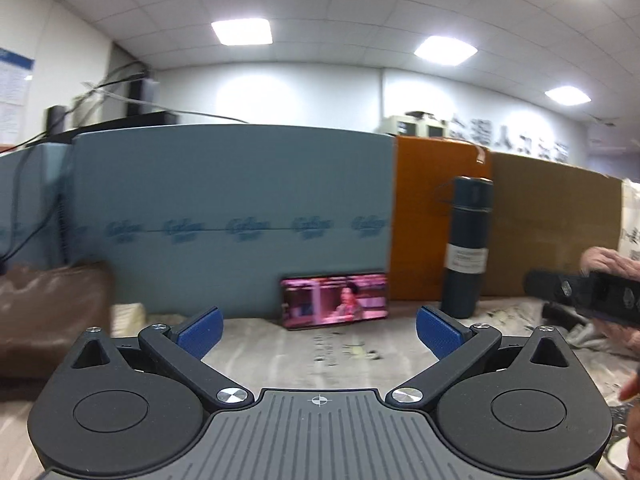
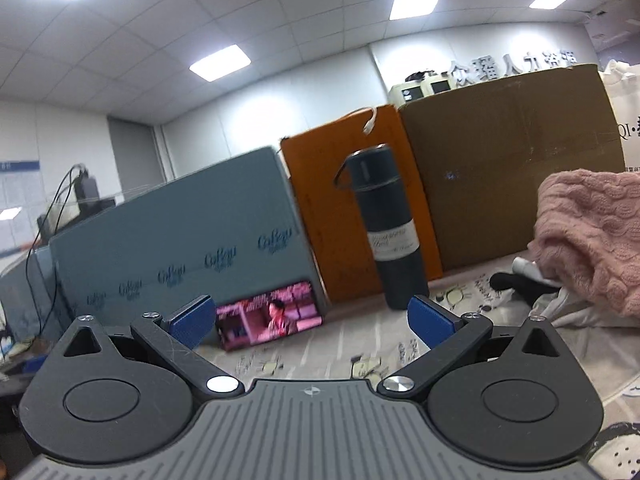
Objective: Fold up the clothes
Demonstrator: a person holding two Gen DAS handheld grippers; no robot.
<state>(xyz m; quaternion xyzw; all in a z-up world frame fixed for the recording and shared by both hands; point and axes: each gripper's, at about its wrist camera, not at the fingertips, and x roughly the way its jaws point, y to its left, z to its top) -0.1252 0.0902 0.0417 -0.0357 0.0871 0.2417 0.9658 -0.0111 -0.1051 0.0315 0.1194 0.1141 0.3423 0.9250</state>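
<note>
Left gripper (image 1: pixel 318 330) is hovering above the desk (image 1: pixel 320 348) with jaws wide, gripping nothing. Right gripper (image 2: pixel 310 320) is doing the same, also wide and unloaded. Clothes are sitting at the desk's right edge: pink knit sweater (image 2: pixel 592 232) is lying on top of white garment (image 2: pixel 580 312). Dark bottle (image 2: pixel 390 232) is standing upright along the back edge, and phone (image 2: pixel 270 318) is leaning against blue box (image 2: pixel 180 240).

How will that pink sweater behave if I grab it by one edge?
The pink sweater is probably floppy: it lies bunched in soft folds. Its chunky knit looks grippy rather than slippery, and likely bulky. Lifted by one edge, it would likely sag and trail.
</note>
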